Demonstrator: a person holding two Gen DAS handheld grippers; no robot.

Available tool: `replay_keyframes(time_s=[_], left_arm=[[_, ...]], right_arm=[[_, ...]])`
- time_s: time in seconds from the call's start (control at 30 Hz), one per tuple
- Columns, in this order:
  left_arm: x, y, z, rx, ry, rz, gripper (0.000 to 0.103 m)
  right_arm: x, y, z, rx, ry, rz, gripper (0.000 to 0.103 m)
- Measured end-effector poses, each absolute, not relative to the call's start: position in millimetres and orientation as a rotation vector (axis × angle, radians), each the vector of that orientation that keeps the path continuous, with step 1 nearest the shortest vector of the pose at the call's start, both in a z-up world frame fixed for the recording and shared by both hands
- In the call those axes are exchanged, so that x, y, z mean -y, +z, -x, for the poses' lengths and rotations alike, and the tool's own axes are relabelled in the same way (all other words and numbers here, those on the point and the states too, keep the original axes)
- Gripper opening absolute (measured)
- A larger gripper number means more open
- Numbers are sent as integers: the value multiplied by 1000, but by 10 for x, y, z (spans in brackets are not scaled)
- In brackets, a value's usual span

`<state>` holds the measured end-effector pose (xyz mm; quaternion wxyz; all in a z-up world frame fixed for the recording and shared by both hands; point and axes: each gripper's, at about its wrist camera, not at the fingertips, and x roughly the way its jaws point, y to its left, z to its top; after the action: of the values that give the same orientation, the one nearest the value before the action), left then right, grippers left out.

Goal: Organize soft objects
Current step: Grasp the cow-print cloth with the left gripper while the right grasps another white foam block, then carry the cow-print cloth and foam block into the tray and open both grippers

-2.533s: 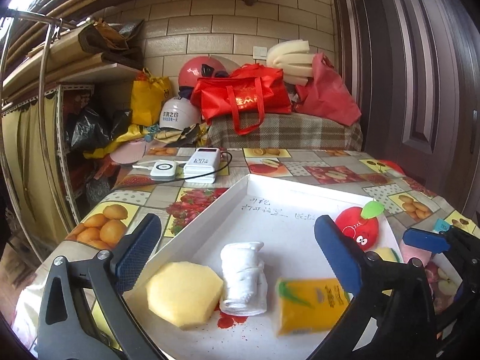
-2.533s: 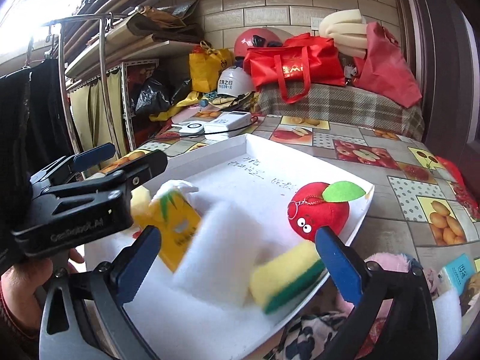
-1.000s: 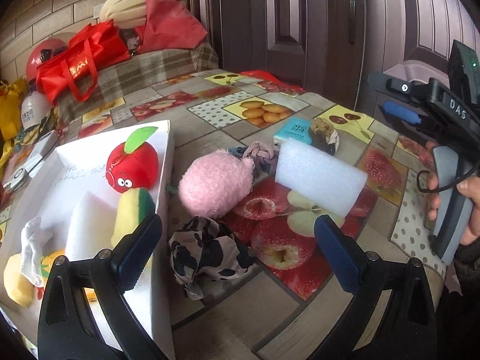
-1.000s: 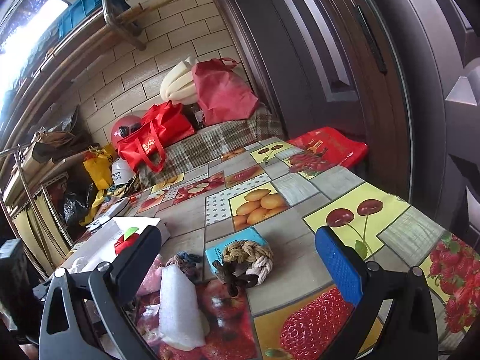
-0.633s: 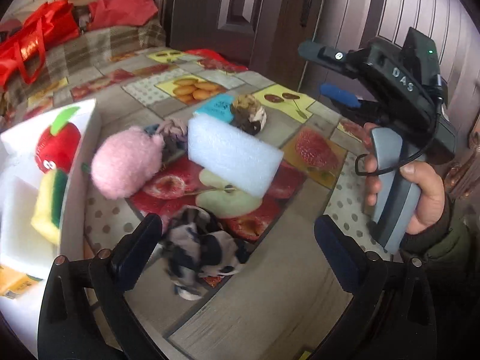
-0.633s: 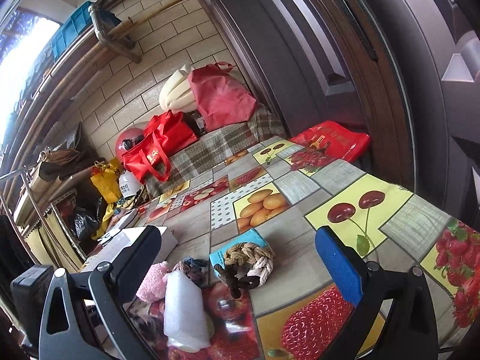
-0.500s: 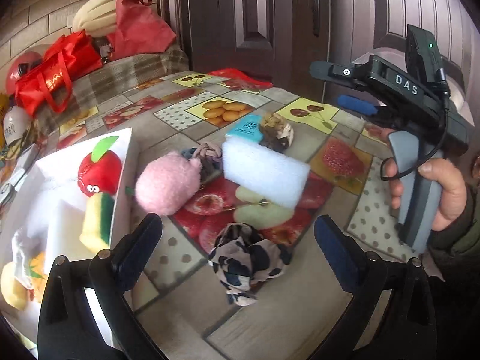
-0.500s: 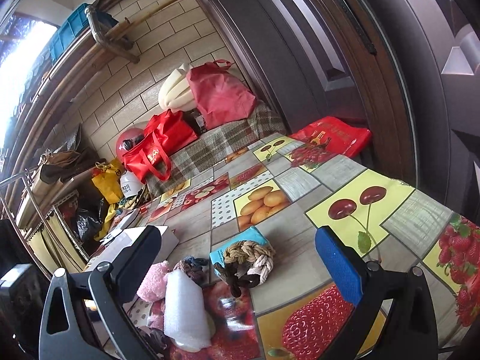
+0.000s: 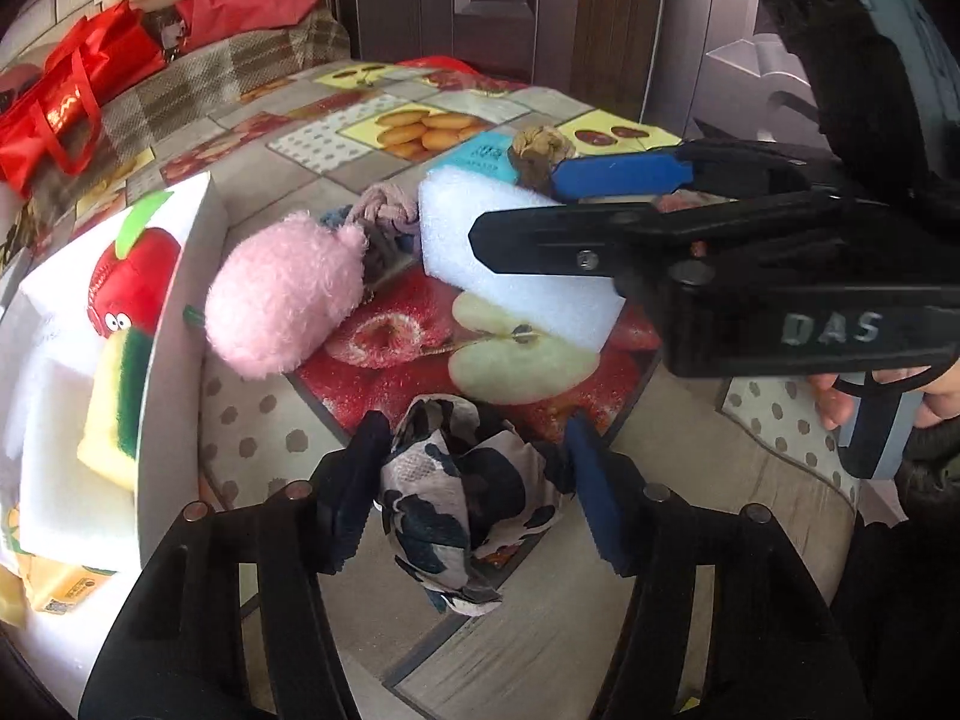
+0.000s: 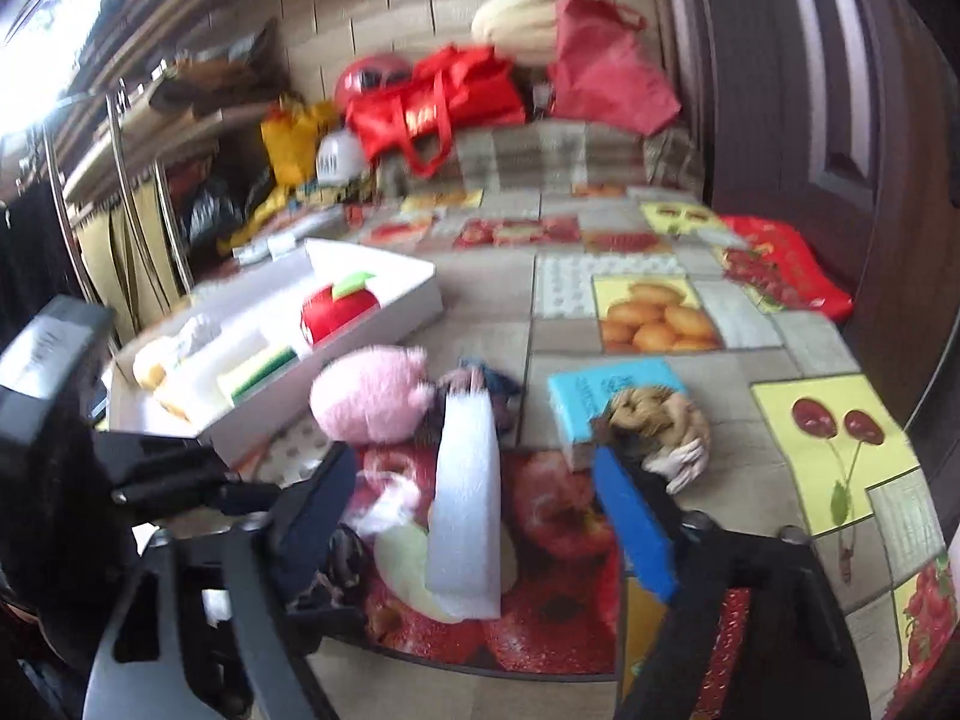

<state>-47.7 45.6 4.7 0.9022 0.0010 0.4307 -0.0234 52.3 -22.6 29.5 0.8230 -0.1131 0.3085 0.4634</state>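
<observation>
- Both of my hands have swung away from the white tray (image 9: 180, 324) since the first frames and now hang over the loose items on the fruit-print tablecloth (image 9: 690, 600).
- My left gripper (image 9: 474, 486) has just been closing, and the black-and-white cow-print cloth (image 9: 462, 492) lies bunched between its fingers; both pads sit at the cloth's sides, though I cannot tell how firmly they press.
- My right gripper (image 10: 474, 516) has also just been closing, with the white foam block (image 10: 465, 510) standing on edge between its fingers; gaps show on both sides, so the pads are not on it.
- From the left wrist view, that white foam block (image 9: 510, 264) rests on the apple picture, and the right gripper's fingers reach across its far end.
- Just left of the foam sits the pink plush ball (image 9: 282, 294), touching a knotted rope piece (image 9: 384, 222) behind it.
- Beyond the foam lie a turquoise packet (image 9: 480, 156) and a tan rope knot (image 9: 540, 150) resting against it.
- Inside the tray I see a red apple plush (image 9: 132, 288), a yellow-and-green sponge (image 9: 114, 402) leaning at the near wall, and a white foam slab (image 9: 54, 468).
- The right wrist view is blurred with motion.
</observation>
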Motion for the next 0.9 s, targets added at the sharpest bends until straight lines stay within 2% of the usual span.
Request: replay_keyframes(time_s=[0.17, 0.2, 0.23, 0.33, 0.63, 0.9], left_arm=[[-461, 30, 450, -890, -58, -16, 60], [-470, 34, 458, -884, -65, -14, 58], [-475, 38, 473, -877, -75, -8, 44], [-493, 96, 528, -832, -77, 6, 36], [-527, 490, 1113, -427, 91, -112, 36], [-787, 541, 1288, -351, 193, -75, 36]], right_arm=[[178, 181, -652, -766, 1027, 223, 30], [180, 178, -650, -772, 1032, 222, 26], [186, 182, -646, -769, 1035, 219, 20], [269, 252, -603, -719, 1020, 190, 20], [710, 560, -364, -407, 984, -53, 20], [590, 658, -129, -272, 982, -34, 20]])
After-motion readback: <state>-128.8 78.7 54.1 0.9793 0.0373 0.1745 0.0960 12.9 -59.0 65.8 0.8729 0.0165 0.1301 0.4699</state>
